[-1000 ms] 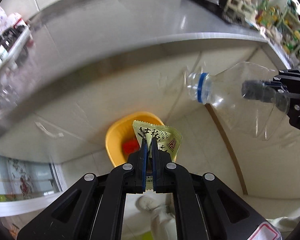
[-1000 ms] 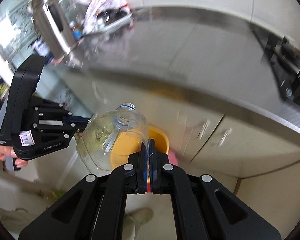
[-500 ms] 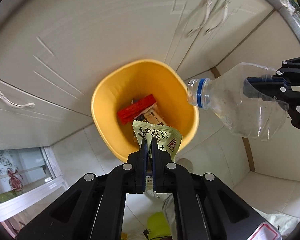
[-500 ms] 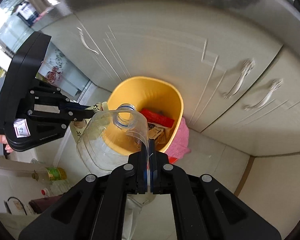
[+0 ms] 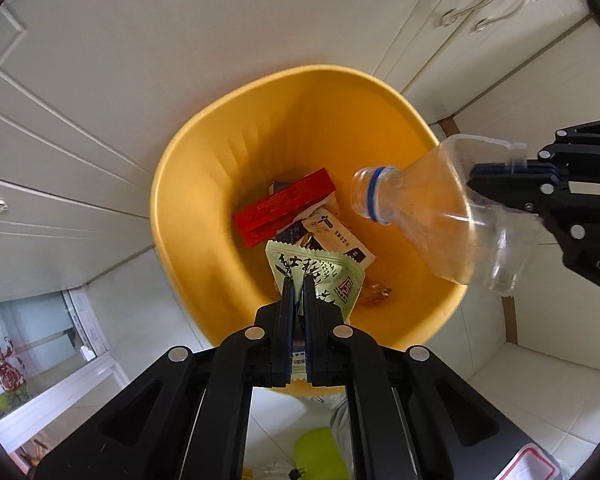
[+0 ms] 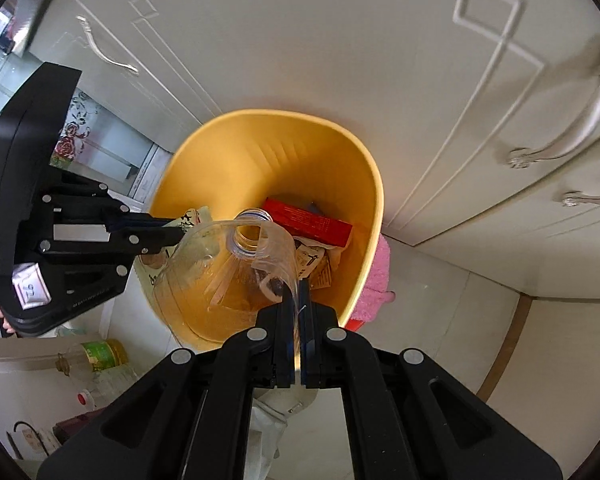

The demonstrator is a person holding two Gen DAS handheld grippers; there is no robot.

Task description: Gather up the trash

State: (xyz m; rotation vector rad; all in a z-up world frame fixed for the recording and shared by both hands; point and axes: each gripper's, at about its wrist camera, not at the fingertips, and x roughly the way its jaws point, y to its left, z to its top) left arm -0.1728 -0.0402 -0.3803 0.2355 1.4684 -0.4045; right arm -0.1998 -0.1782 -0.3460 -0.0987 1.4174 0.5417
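While both pieces of trash hang over the yellow bin, the scene reads so:

Step in hand: the drop, I judge; both items are carried above the bin's mouth and not yet let go.
Left gripper [image 5: 295, 280]: pressed together on the green snack wrapper [image 5: 324, 280], which hangs over the near part of the yellow bin [image 5: 188, 184].
Right gripper [image 6: 298, 286]: pinching the clear plastic bottle [image 6: 220, 264] by a thin flap of its torn wall; the neck with its blue ring points into the bin (the bottle looks empty and crushed).
Already in the bin: a red box [image 5: 284, 206] and several printed sachets [image 5: 336, 236] on the bottom.
Next move: spreading each gripper so wrapper and bottle fall inside; the bottle lies partly over the rim, so it may want nudging inward first.
Around: the bin stands on the tiled floor against white cabinet doors [image 6: 340, 40]; a pink cloth [image 6: 374, 280] lies beside it, an oil bottle [image 6: 100, 354] nearby.
In the way: nothing blocks the opening, though the two grippers are close together.
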